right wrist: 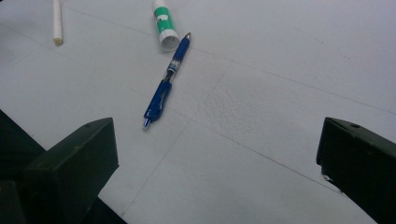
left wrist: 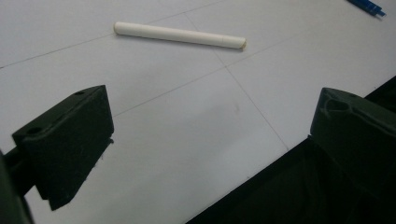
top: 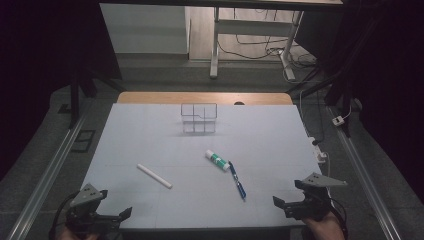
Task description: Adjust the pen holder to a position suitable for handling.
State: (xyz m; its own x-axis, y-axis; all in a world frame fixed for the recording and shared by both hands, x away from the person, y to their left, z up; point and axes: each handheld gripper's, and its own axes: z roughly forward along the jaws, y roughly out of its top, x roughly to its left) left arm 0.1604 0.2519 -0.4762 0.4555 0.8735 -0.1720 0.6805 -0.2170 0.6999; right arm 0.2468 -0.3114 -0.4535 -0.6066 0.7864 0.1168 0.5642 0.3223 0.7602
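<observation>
High view: both my claws wide and empty at the near edge

Largest is the pale blue-grey table mat (top: 150, 140), with a clear plastic compartment organiser (top: 199, 119) upright at its far middle. My left gripper (top: 107, 212) and right gripper (top: 290, 197) gape over the near corners. Between them lie a white cylindrical stick (top: 154, 176), a blue click pen (top: 237, 180) and, touching its far end, a green-and-white glue stick (top: 217, 160).

Blue pen (right wrist: 166, 84) lies touching glue stick (right wrist: 165, 23), jaws wide apart
</observation>
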